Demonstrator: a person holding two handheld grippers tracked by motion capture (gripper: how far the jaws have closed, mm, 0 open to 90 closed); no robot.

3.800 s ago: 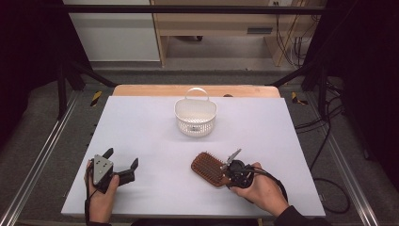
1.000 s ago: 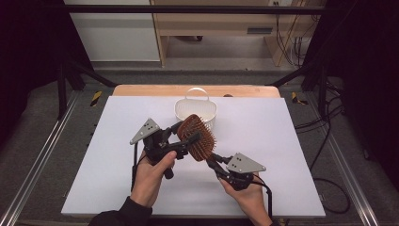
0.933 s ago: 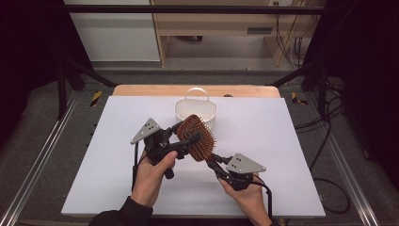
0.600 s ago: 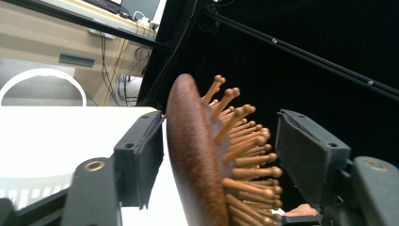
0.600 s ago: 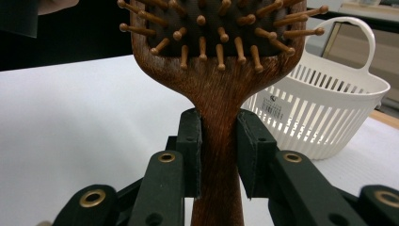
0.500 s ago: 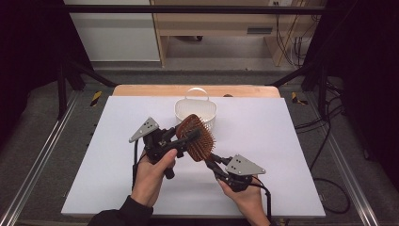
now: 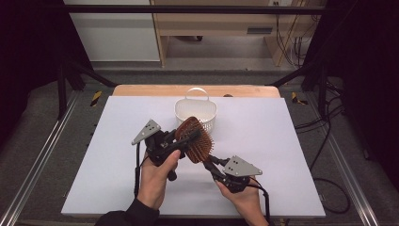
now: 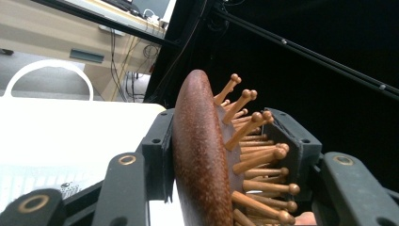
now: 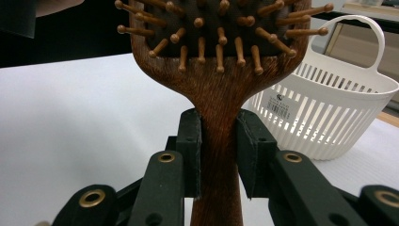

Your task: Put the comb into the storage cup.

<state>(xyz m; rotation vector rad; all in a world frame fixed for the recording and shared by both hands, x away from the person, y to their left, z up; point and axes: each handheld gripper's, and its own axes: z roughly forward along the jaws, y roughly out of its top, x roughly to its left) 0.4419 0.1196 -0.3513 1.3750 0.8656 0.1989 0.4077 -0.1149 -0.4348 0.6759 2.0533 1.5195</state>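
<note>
the wooden hairbrush point(image 7: 194, 144) is held up above the white table point(image 7: 291, 141), just in front of the white basket point(image 7: 195, 110). the right gripper point(image 9: 220, 155) is clamped on its handle. the left gripper point(image 8: 226, 155) has just been closing its jaws; the brush head is between them, one pad on the smooth back, the other at the bristle tips point(image 8: 254, 117).
</note>
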